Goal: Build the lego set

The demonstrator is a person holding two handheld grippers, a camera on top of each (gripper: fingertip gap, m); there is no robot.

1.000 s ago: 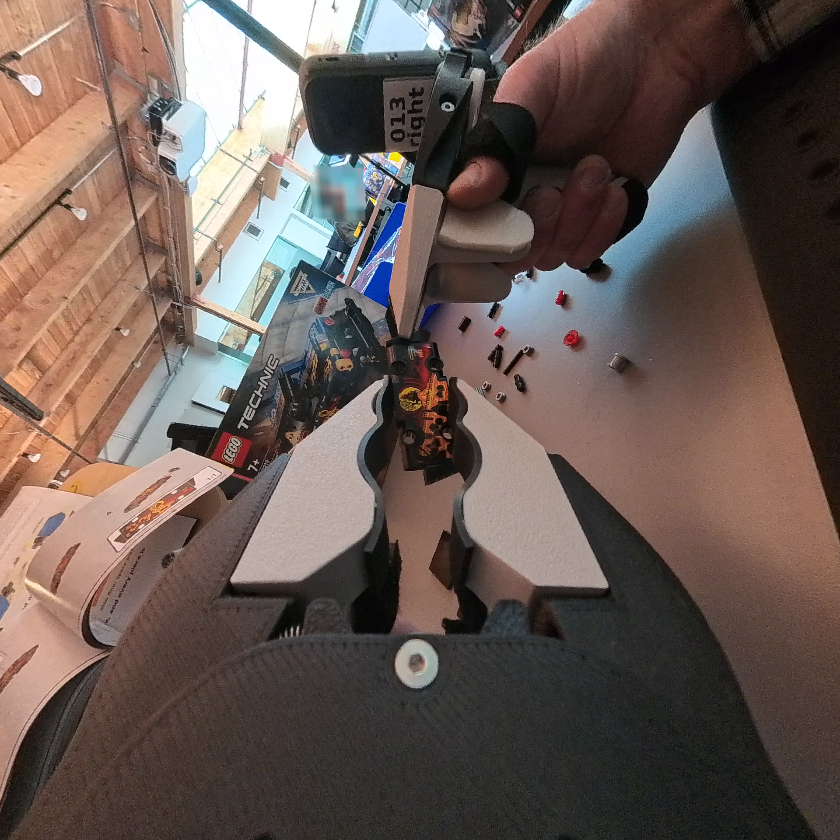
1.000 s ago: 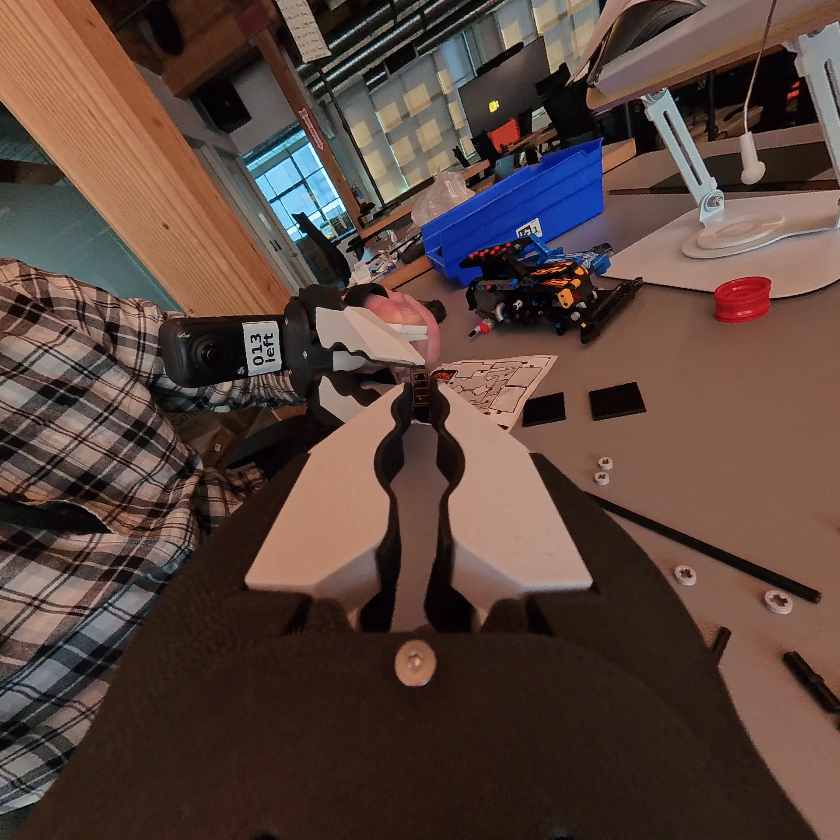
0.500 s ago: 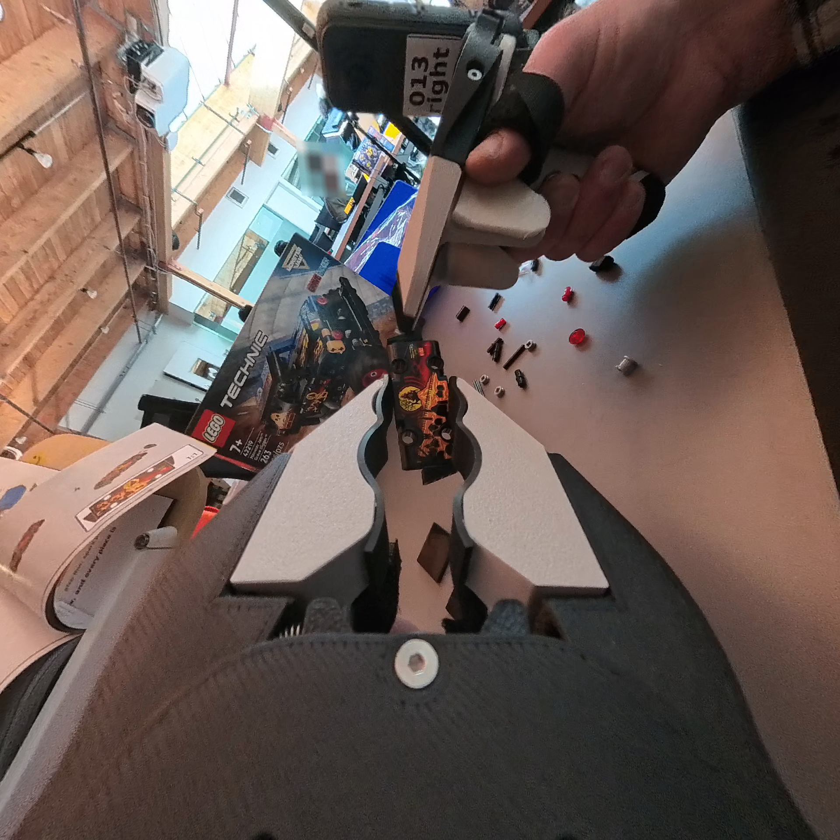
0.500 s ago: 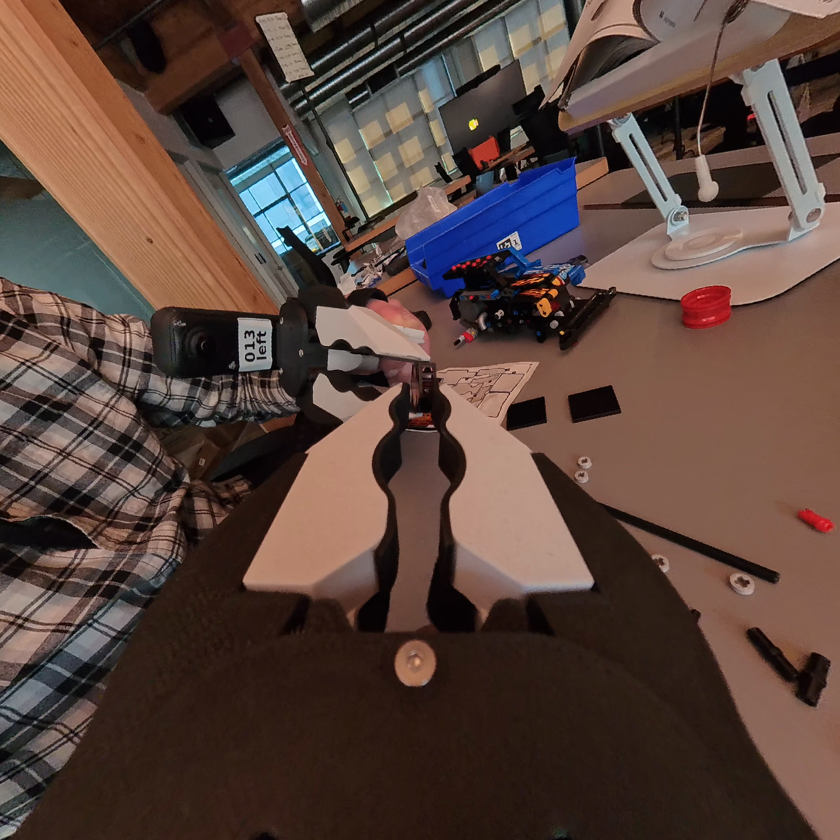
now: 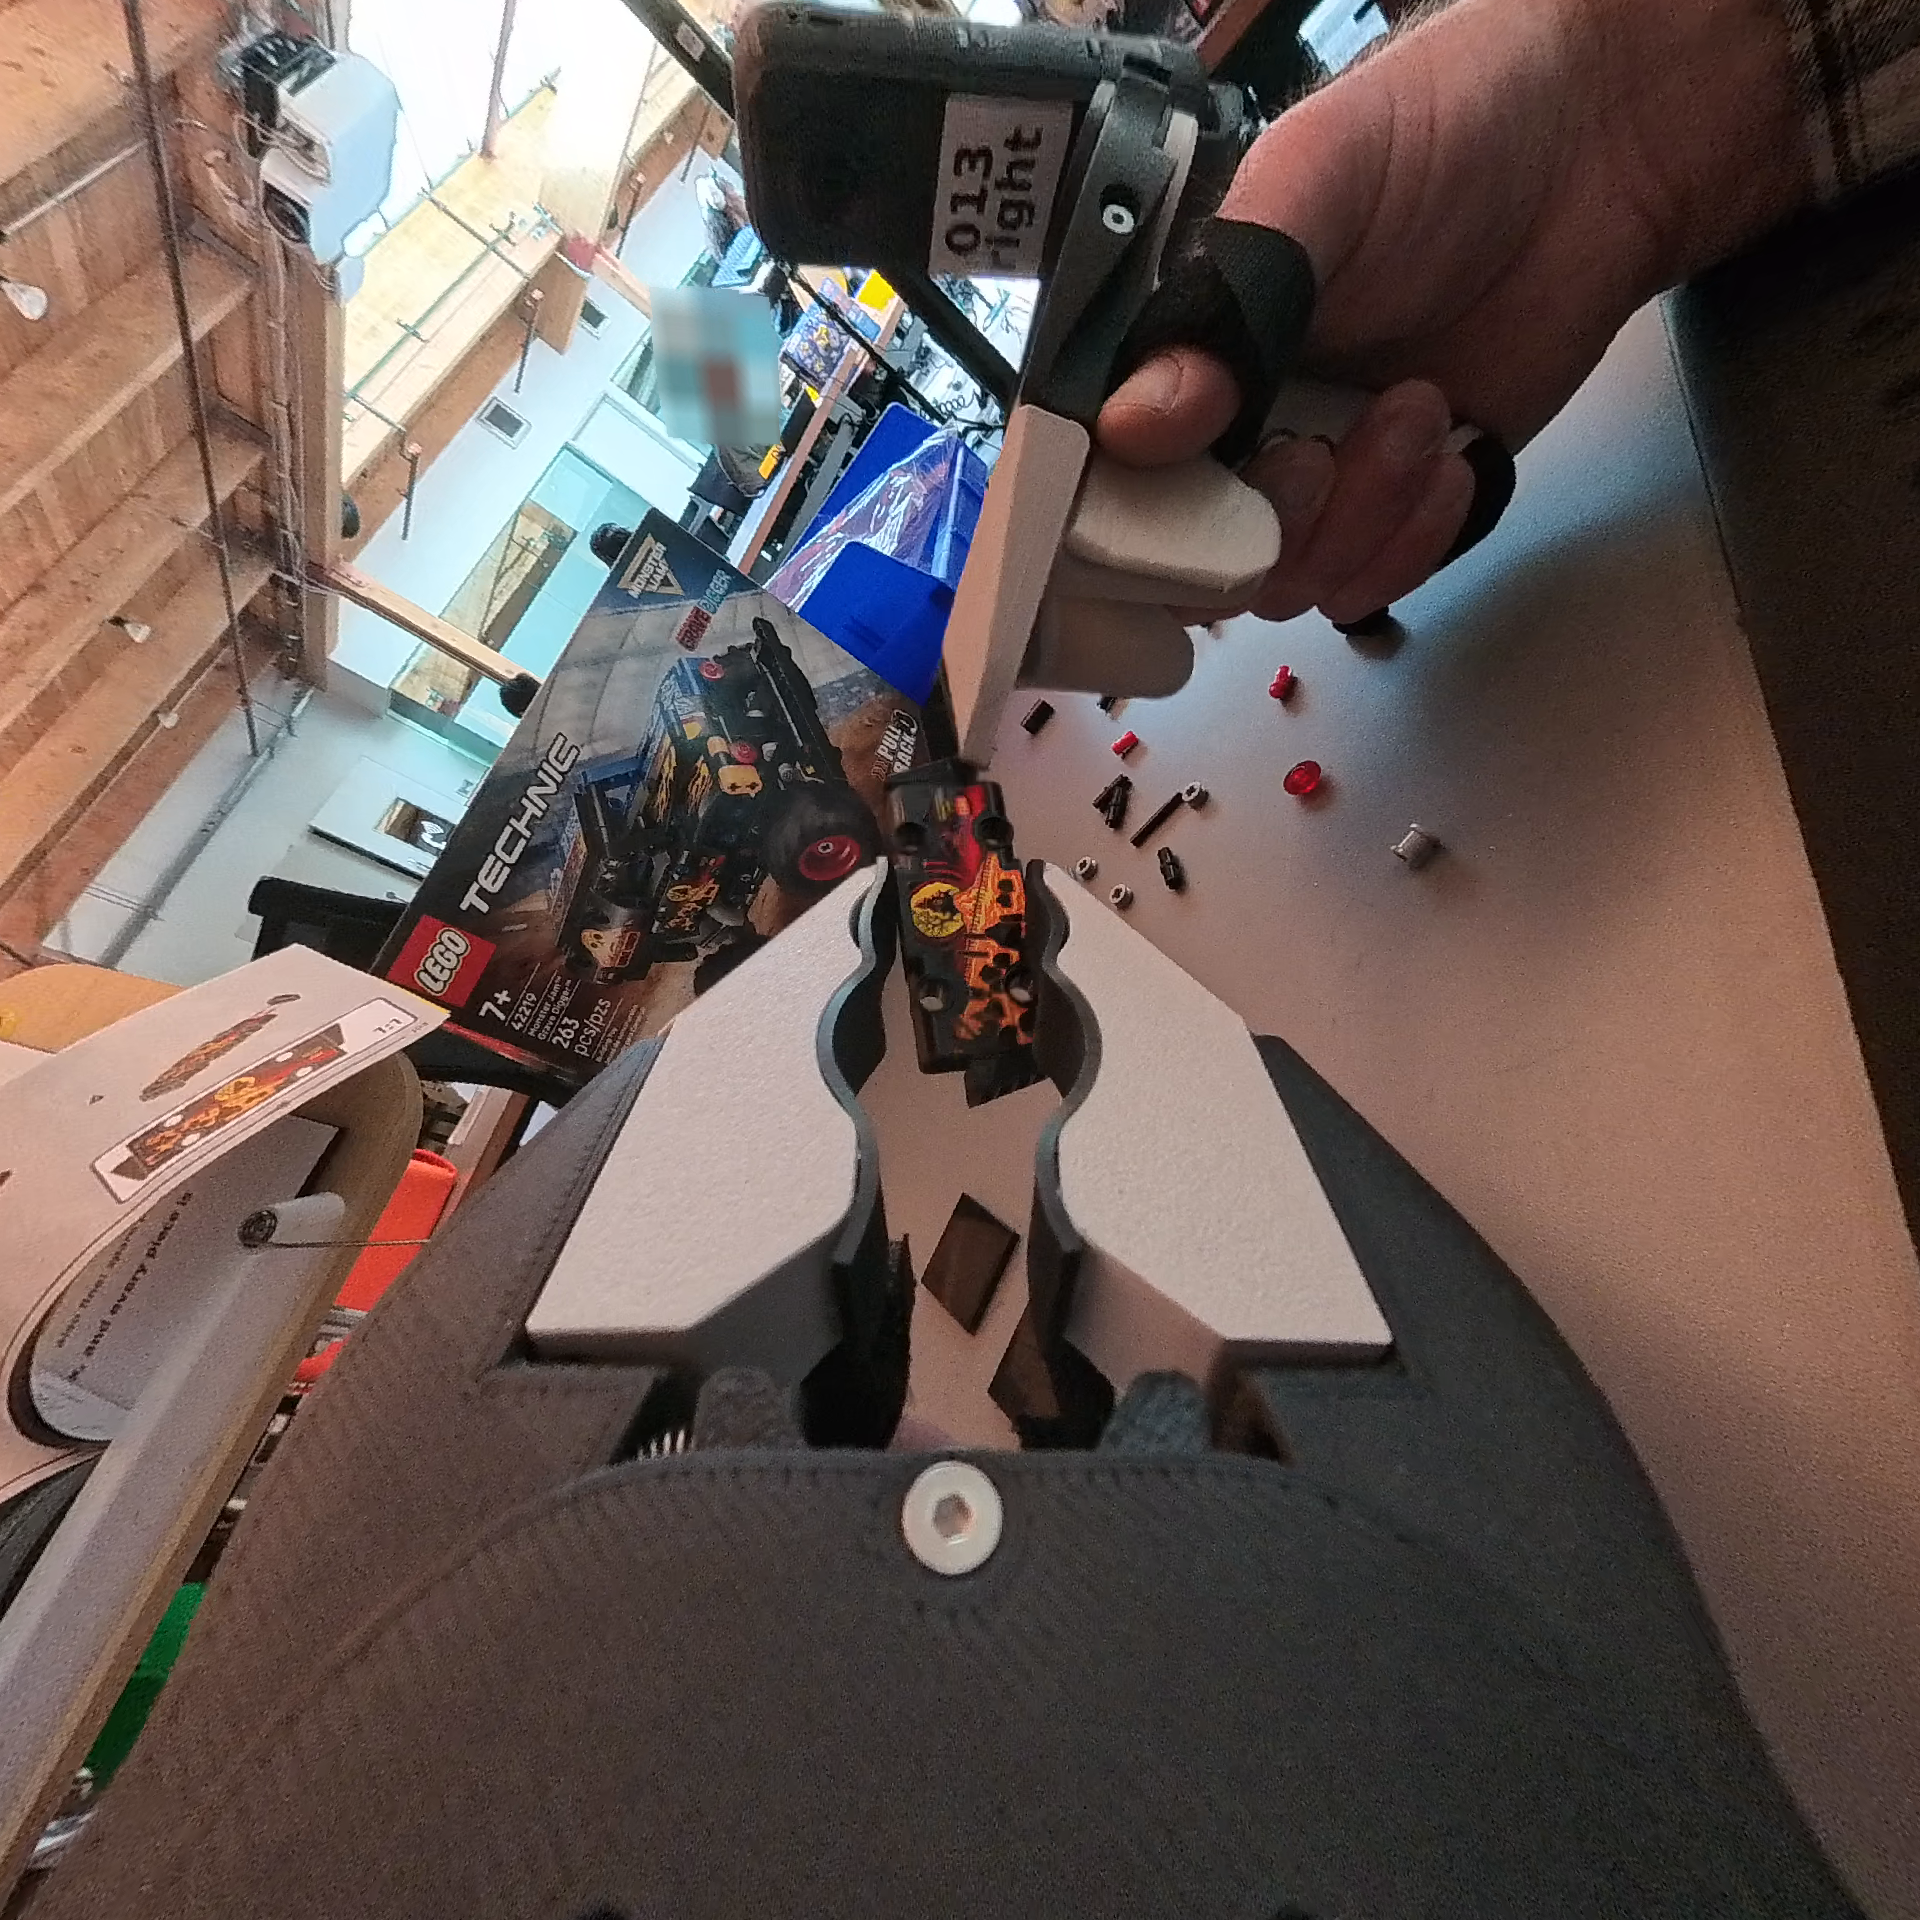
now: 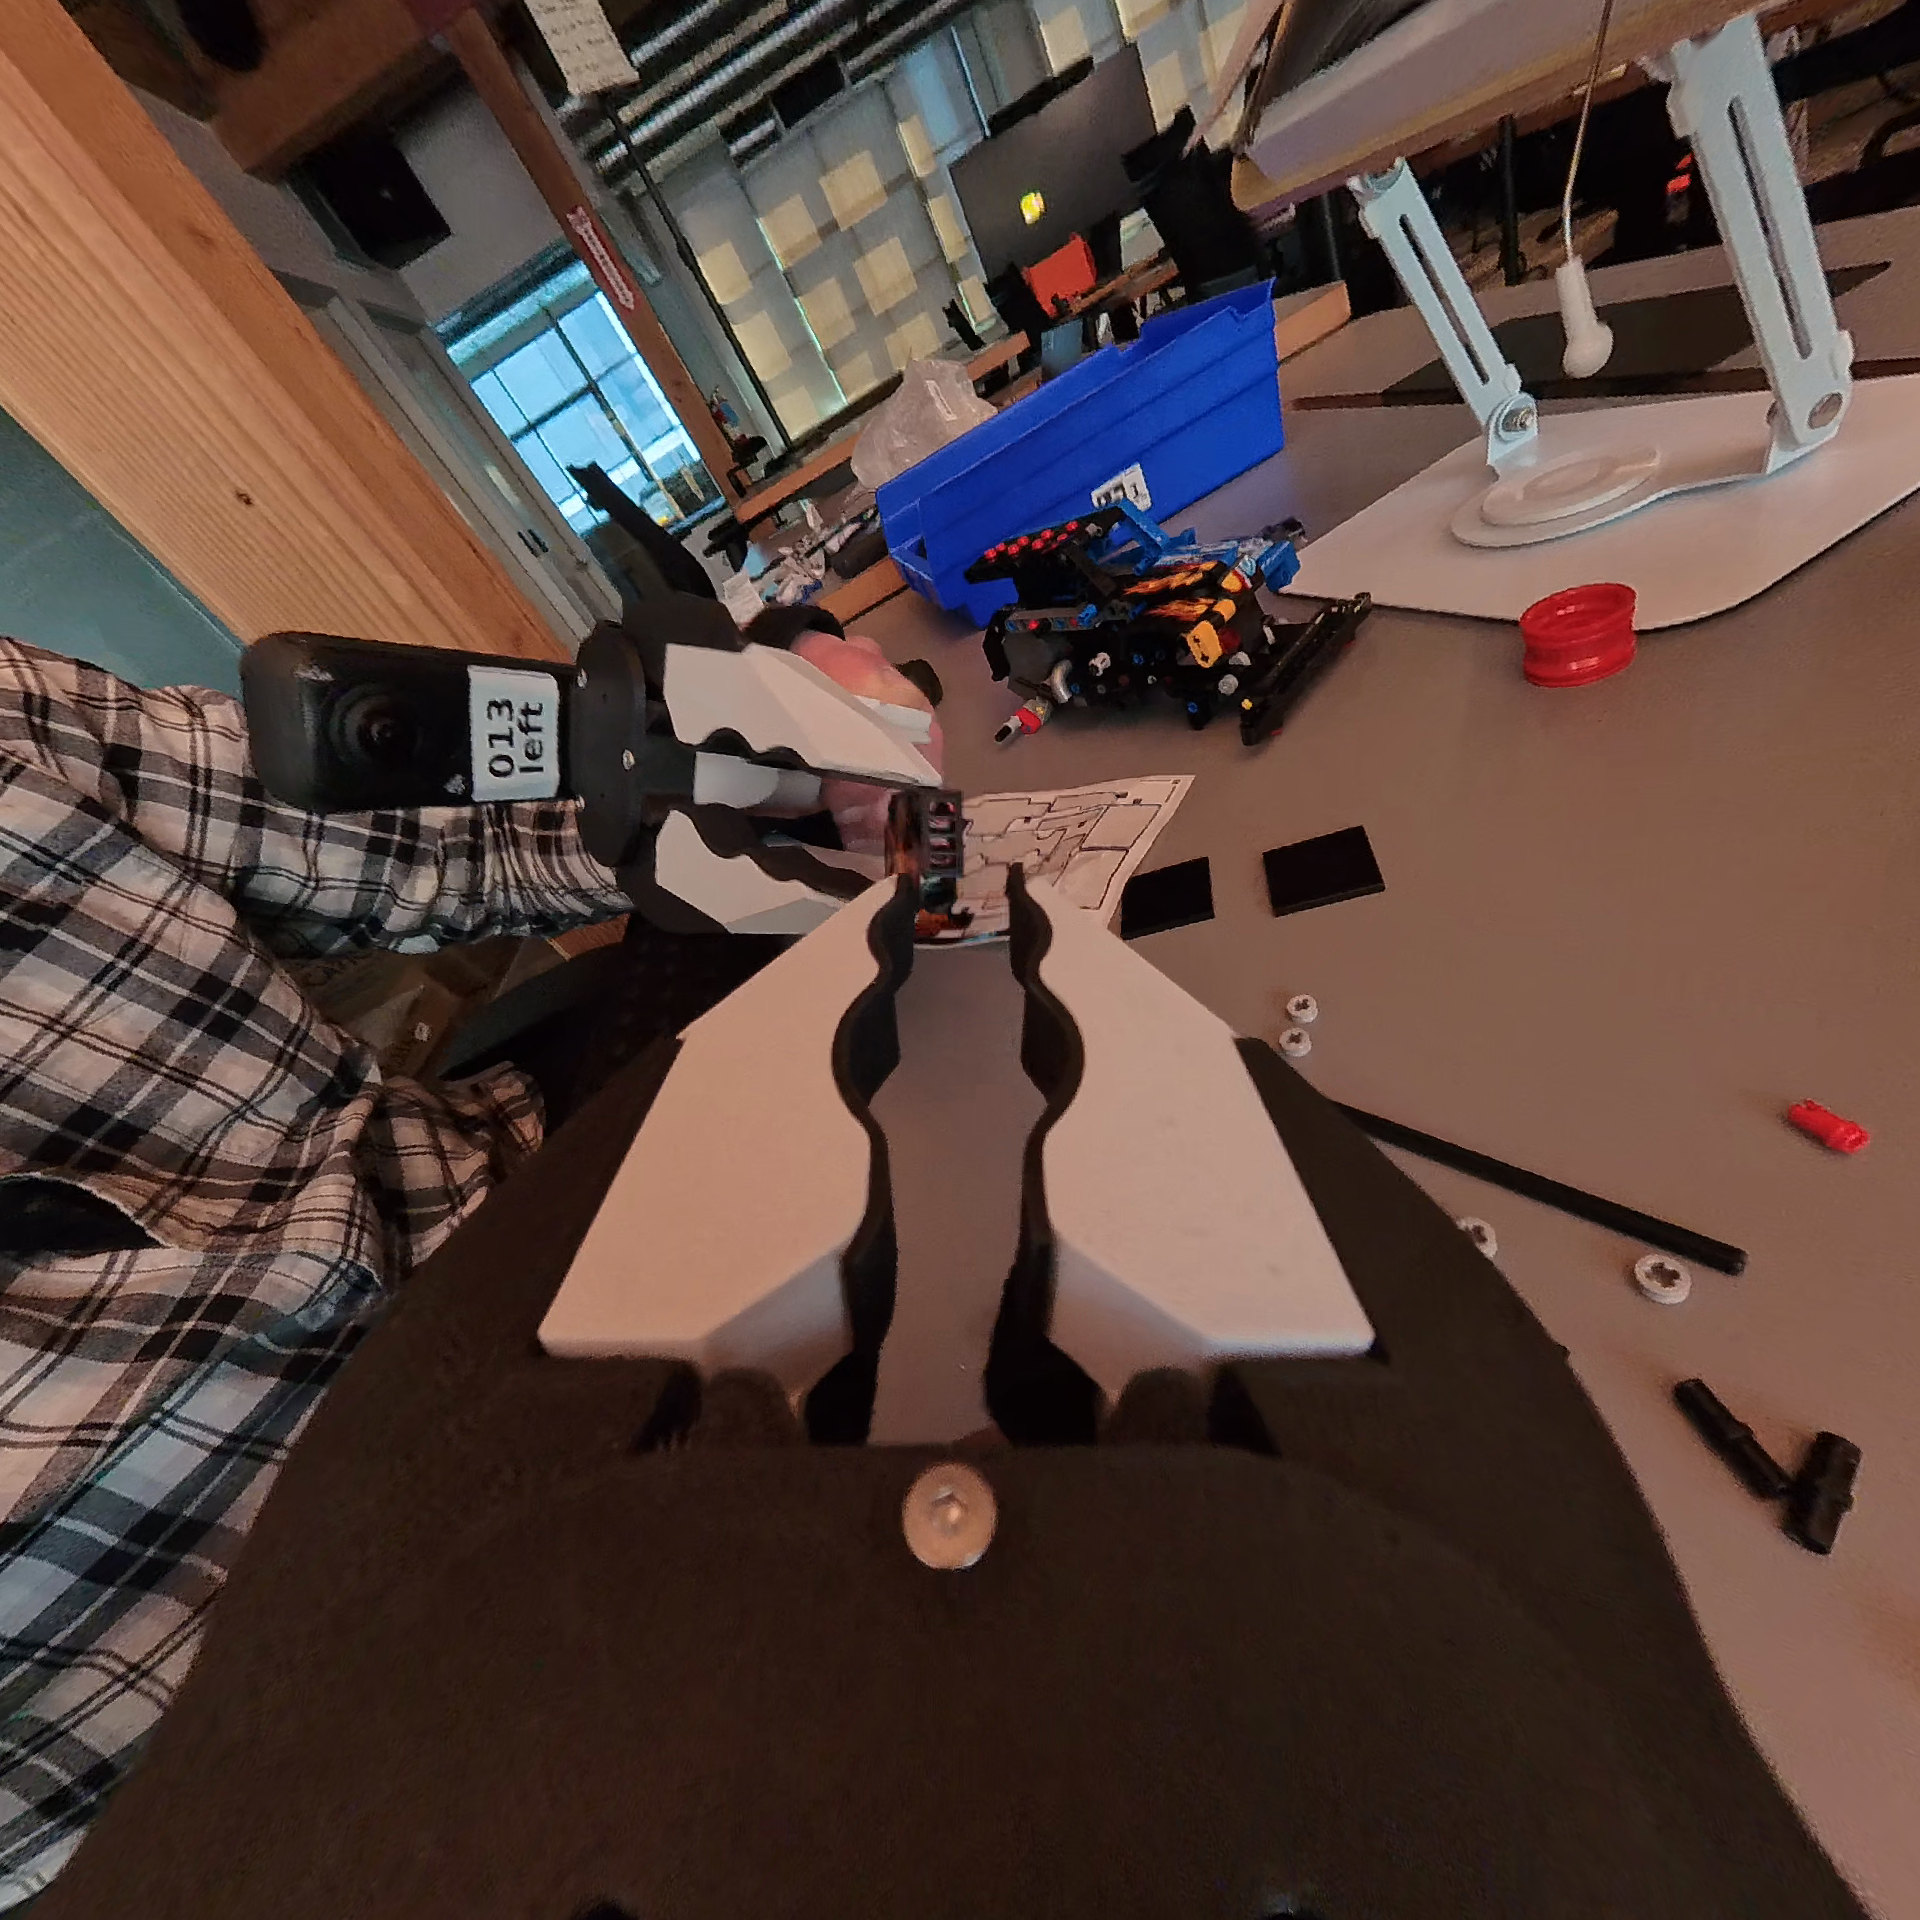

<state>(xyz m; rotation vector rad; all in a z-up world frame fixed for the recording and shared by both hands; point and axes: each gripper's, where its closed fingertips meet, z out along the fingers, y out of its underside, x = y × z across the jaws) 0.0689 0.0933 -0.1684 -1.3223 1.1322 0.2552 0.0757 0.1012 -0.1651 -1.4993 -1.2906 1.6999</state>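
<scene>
The right gripper (image 6: 954,888) has let go since a moment ago: its two white fingers were pinched on the end of the black flame panel (image 5: 966,925) and now they stand apart, with grey table showing in the gap. The panel's end sits just past the tip of the finger on the 9 o'clock side; I cannot tell if it touches. The left gripper (image 5: 961,914) is the one that holds the panel, squeezed between its two fingertips, and the piece sticks out toward 12 o'clock, tilted a little. In the left wrist view the right gripper comes down from 1 o'clock, held by a hand (image 5: 1455,260), and its tip is right at the panel's top end. Going outward on the table (image 6: 1558,987) in the right wrist view, a white sheet with line drawings (image 6: 1081,831) lies just behind the panel, and two flat black tiles (image 6: 1247,878) lie beside it at 2 o'clock. A half-built truck (image 6: 1143,623) stands farther back at 1 o'clock, with a blue bin (image 6: 1091,457) behind it. A red wheel rim (image 6: 1577,634) sits at 2 o'clock by the edge of a white stand base (image 6: 1558,499). A long black axle (image 6: 1538,1195) lies at 3 o'clock, close to the right finger, and a plaid sleeve (image 6: 208,987) fills the 9 o'clock side. There is bare table between the tiles and the axle.
</scene>
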